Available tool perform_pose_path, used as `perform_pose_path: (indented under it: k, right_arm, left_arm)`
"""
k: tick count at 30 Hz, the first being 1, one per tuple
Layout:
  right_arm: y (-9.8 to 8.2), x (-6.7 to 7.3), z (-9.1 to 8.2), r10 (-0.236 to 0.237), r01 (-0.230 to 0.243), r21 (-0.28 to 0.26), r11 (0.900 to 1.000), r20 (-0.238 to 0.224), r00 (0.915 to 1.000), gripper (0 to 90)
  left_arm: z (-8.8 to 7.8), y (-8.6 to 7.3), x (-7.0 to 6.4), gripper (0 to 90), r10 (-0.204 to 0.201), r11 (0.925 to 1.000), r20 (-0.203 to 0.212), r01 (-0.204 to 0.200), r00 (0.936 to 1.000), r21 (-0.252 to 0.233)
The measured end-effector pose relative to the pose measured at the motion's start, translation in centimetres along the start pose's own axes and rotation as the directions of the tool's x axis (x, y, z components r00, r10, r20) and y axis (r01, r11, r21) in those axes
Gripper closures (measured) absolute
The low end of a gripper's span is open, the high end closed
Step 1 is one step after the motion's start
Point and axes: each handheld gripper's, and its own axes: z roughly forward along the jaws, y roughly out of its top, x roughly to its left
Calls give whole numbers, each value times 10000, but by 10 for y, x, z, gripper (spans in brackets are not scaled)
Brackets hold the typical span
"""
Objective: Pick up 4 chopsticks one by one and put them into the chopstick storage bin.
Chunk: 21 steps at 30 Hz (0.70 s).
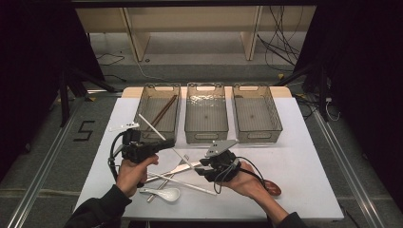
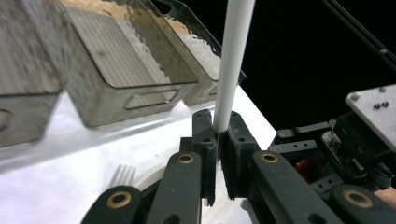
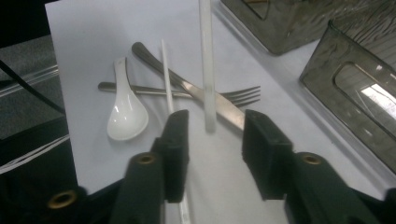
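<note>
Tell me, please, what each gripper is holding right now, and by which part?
The left gripper is shut on a white chopstick, clamped near one end. The right gripper stands open and holds nothing.

Dark sleeves; each black hand-held gripper (image 1: 167, 144) has brass-coloured pivot screws and a trailing black cable.

This looks like a lab set up for recording, not a kitchen. A white worktop (image 1: 294, 190) stands on a grey floor between metal rails (image 1: 351, 171), black curtains (image 1: 28, 71) close off both sides, loose cables (image 1: 280, 42) trail over the floor behind, and a number five (image 1: 84, 130) is taped beside the worktop.
</note>
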Motion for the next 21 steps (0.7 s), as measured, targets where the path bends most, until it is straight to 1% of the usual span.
perform_pose_path:
  k: [2, 4, 8, 13, 17, 20, 21]
  right_arm:
    - [-1, -1, 1, 98, -99, 126, 9999, 40, 9999, 546]
    - [-1, -1, 1, 93, -95, 228, 9997, 94, 9999, 480]
    - [-2, -2, 2, 171, -177, 264, 9995, 239, 9996, 416]
    - [-3, -3, 1, 320, -331, 285, 9990, 367, 9988, 368]
    - [-3, -2, 0, 310, -320, 258, 9992, 399, 9987, 343]
    - [-4, -3, -2, 307, -317, 231, 9992, 452, 9985, 331]
    - [-4, -3, -3, 365, -374, 171, 9992, 478, 9982, 330]
  left_arm:
    - [-5, 7, 4, 844, -16, 10000, -84, 15, 10000, -90]
    - [-11, 14, 9, 844, -61, 9998, -174, 58, 9998, -171]
    - [-20, 27, 17, 843, 30, 9994, -469, -46, 9989, -342]
    - [-26, 44, 26, 843, -30, 9986, -732, -8, 9973, -523]
    - [-26, 57, 32, 843, -21, 9988, -896, -23, 9960, -492]
    - [-26, 67, 34, 843, 55, 9989, -1071, -105, 9942, -457]
    - [-26, 70, 34, 842, 140, 9990, -1159, -189, 9932, -415]
